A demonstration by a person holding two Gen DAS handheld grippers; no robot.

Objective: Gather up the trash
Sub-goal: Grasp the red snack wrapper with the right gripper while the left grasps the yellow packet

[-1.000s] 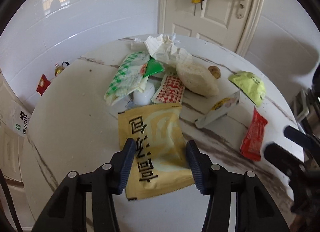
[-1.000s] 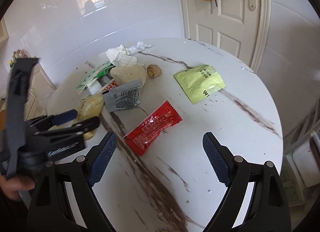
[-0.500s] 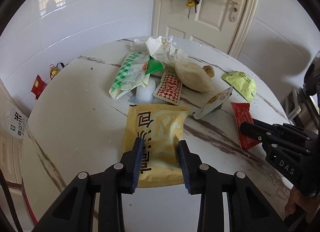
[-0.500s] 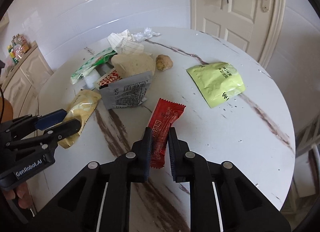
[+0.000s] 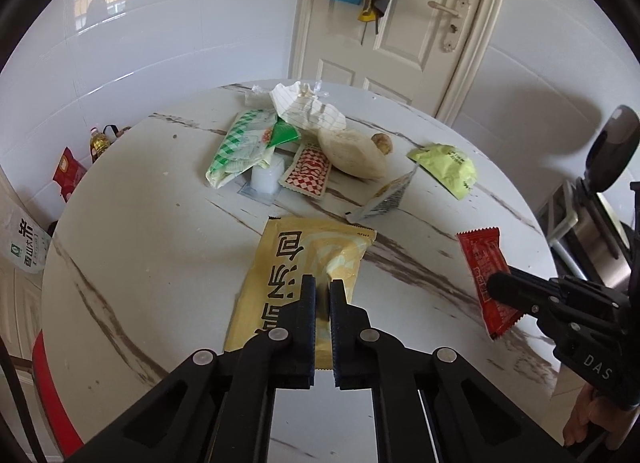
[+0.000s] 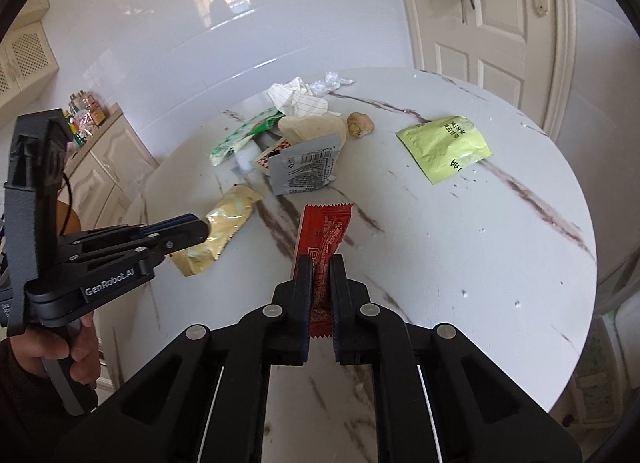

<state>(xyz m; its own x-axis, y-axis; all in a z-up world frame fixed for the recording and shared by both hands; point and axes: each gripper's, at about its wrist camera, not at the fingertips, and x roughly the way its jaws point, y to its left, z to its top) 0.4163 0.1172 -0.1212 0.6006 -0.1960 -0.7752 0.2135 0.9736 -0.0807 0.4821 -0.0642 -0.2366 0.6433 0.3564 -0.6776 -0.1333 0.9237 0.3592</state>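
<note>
Yellow foil of the big packet is pinched at its near edge by the left gripper, and the right gripper is clamped on the red sachet. Lift both straight off the marble surface, slowly, since thin film may slip; the pile of wrappers beyond waits.

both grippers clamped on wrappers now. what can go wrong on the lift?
1. The left gripper pinches only a raised fold of the yellow packet; the thin film may slip out as it rises.
2. The right gripper holds the red wrapper near one end, so the free end may droop and drag across the marble table.
3. Both grippers sit close together; lifting inward could bump them.
</note>
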